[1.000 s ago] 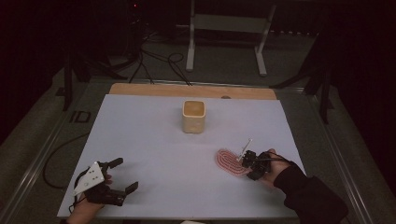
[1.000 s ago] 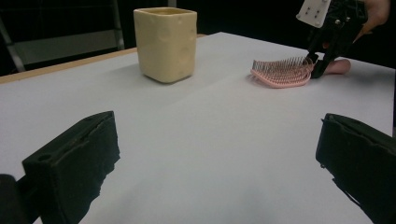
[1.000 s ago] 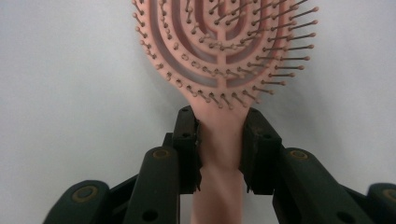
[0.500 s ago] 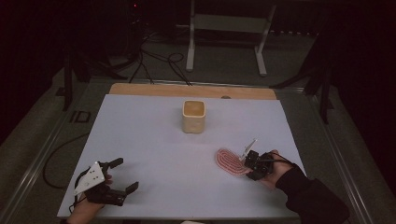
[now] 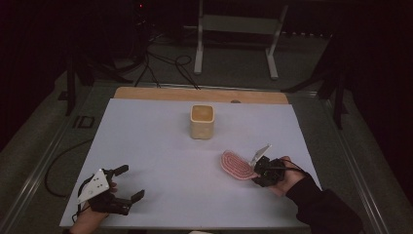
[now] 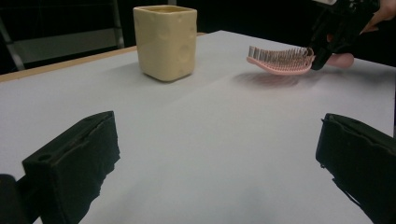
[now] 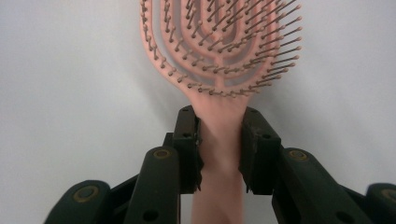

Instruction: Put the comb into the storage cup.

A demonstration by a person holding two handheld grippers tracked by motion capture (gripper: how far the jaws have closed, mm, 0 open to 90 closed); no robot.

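A pink hairbrush (image 5: 236, 165) with its bristles up is held just above the white table at the right. My right gripper (image 5: 257, 171) is shut on its handle (image 7: 219, 144), the two jaws pressing on either side. From the left gripper view the hairbrush (image 6: 280, 60) hangs clear of the table with a shadow under it. A cream square cup (image 5: 202, 121) stands upright in the table's middle, toward the back, and shows as the cup (image 6: 165, 41) in the left gripper view. My left gripper (image 5: 127, 183) rests open at the front left, its jaws wide apart and holding nothing.
The white table sheet (image 5: 160, 161) has a wooden strip (image 5: 195, 94) along its far edge. Cables and a metal stand (image 5: 234, 39) lie on the floor beyond. Wide bare table lies between the two grippers.
The right gripper has lifted the hairbrush slightly and shifted it a little forward and left. The left gripper has not moved.
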